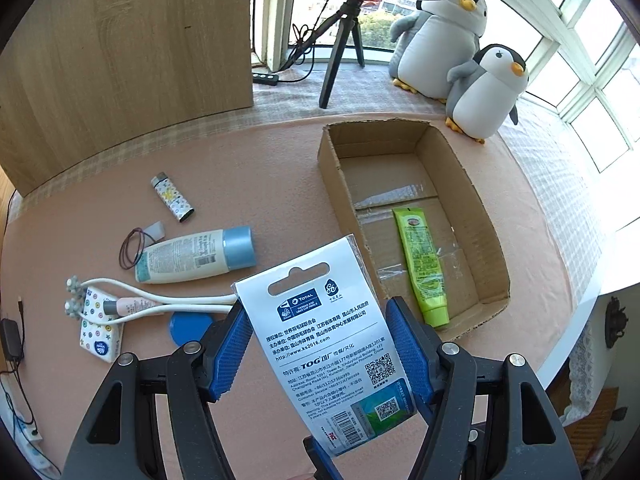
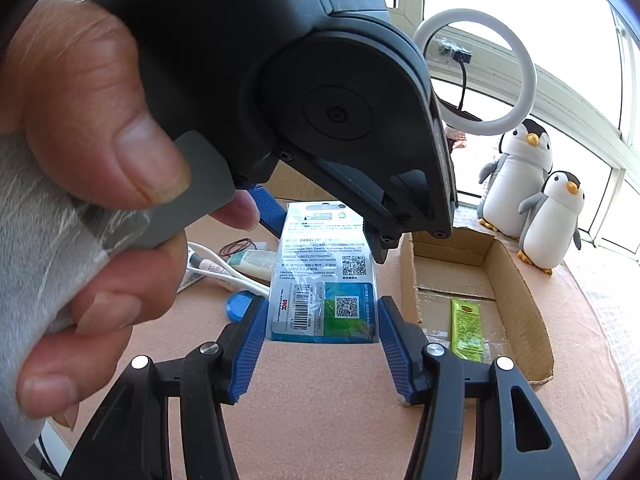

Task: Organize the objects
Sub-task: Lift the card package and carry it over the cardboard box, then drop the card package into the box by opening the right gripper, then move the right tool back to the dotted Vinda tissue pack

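You have one carded packet (image 1: 320, 344) pinched edge to edge between the blue pads of your left gripper (image 1: 320, 352), and your right gripper (image 2: 320, 332) closes on the same packet's lower edges from the opposite side, pads (image 2: 394, 344) touching the card in its own view. My reading is that this is a handover or a two-handed carry on the way to the cardboard box (image 1: 490, 240), so the next move likely calls for one gripper to let go cleanly before the other swings the packet over the box wall and drops it flat.

Just beyond your left gripper's tips, to its left, lie one blue disc (image 1: 191, 327), one white two-pronged roller (image 1: 160, 304) resting on one small patterned pack (image 1: 98, 330), then one cream tube with a blue cap (image 1: 196, 256). Past that sit one hair tie (image 1: 132, 252) and, further out, one patterned lighter (image 1: 173, 197).

Ahead and to the right stands the one box, holding one green tube (image 1: 422, 268). Beyond it, two plush penguins (image 1: 484, 88), one tripod (image 1: 344, 52) and one ring light (image 2: 480, 68).
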### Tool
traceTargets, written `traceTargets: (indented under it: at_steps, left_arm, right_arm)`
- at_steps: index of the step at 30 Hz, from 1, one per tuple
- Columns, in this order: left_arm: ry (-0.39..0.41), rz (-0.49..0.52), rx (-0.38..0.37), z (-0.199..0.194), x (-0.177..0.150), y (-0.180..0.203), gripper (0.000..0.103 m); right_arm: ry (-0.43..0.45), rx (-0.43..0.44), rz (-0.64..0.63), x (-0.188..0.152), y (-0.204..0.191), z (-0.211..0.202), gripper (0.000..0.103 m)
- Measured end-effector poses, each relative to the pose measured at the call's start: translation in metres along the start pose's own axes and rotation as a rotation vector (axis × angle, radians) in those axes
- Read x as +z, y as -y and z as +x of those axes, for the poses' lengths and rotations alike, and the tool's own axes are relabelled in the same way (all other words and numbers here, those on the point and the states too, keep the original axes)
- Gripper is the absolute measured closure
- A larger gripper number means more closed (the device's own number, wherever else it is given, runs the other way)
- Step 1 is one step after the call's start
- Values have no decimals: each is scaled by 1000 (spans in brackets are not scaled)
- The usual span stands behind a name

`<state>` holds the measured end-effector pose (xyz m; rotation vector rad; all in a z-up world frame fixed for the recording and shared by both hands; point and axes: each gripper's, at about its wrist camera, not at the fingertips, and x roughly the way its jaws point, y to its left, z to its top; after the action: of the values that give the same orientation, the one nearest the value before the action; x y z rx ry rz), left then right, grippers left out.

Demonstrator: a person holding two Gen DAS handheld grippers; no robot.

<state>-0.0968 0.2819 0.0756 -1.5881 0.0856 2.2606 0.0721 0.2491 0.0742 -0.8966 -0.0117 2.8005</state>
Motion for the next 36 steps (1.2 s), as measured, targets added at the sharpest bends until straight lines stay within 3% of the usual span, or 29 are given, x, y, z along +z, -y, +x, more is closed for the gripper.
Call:
traceTargets:
  at_steps: [7, 15, 16, 18, 19, 24, 30, 36]
  left_arm:
    - [-17, 80, -34, 33, 29, 65, 32]
    - [-17, 128, -49, 58, 55, 106, 32]
    - [-14, 135, -43, 62, 57, 109, 28]
    - [4, 145, 5, 70, 60, 110, 8]
    - [10, 138, 32, 75, 61, 107, 0]
    - [-36, 99, 36, 88, 58, 79, 0]
    - [-10, 46, 53, 67, 44, 36, 0]
    - [33, -48, 113, 35, 20, -33, 0]
  right_arm:
    - [-16, -83, 52, -10, 55, 6, 52]
    - [-15, -130, 82, -12, 99, 17, 52]
    - [-14, -135, 84, -13, 102, 18, 52]
    - [-16, -150, 87, -14, 107, 21, 50]
    - [-25, -161, 82, -16, 108, 24, 47]
    - [-42, -224, 61, -23, 110, 24, 31]
    - [-46, -216, 86, -21, 106, 20, 31]
    - [-57, -156, 51, -18, 81, 21, 31]
